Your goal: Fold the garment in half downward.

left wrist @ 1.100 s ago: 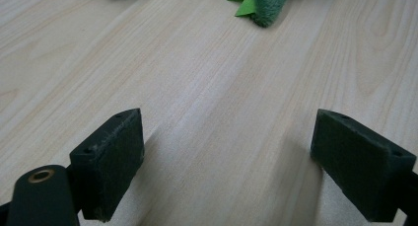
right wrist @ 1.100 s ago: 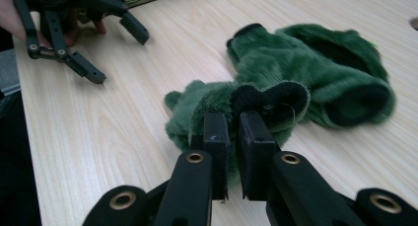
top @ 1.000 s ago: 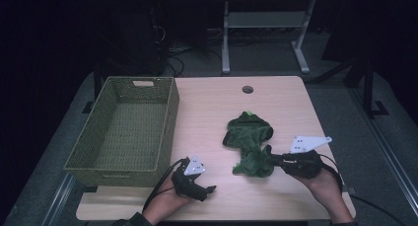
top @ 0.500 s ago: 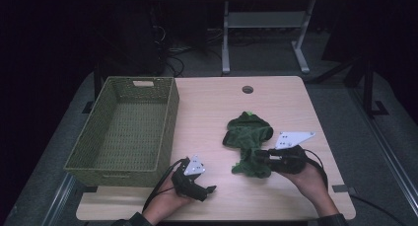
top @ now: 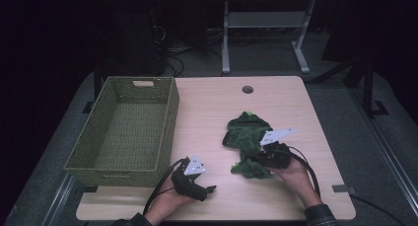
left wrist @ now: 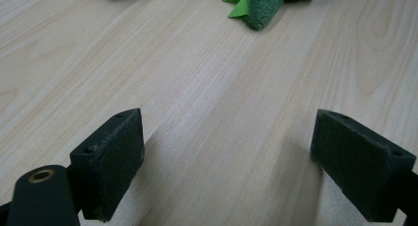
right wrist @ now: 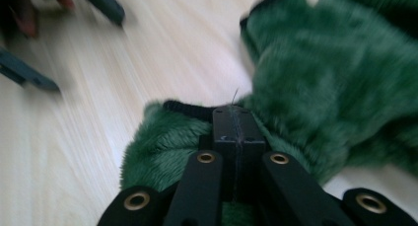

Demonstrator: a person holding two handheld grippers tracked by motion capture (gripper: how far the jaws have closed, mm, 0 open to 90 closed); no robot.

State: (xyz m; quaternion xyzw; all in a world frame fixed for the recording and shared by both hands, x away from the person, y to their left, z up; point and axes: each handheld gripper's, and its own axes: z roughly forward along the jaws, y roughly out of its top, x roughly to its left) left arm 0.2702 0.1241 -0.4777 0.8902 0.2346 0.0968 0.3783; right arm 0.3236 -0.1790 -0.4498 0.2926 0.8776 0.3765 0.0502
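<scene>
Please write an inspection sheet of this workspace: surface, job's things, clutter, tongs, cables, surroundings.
Surface: light wooden table with a round hole near the far edge.
Job's things: fuzzy green garment lying crumpled right of centre; woven green basket at left, nothing inside.
Clutter: nothing seen.
Tongs: left tongs open, low over bare wood; right tongs closed together, resting on the garment's near part.
Cables: one black cable trails from each tool toward the near edge.
Surroundings: dark room, grey floor, metal frame behind the table.
</scene>
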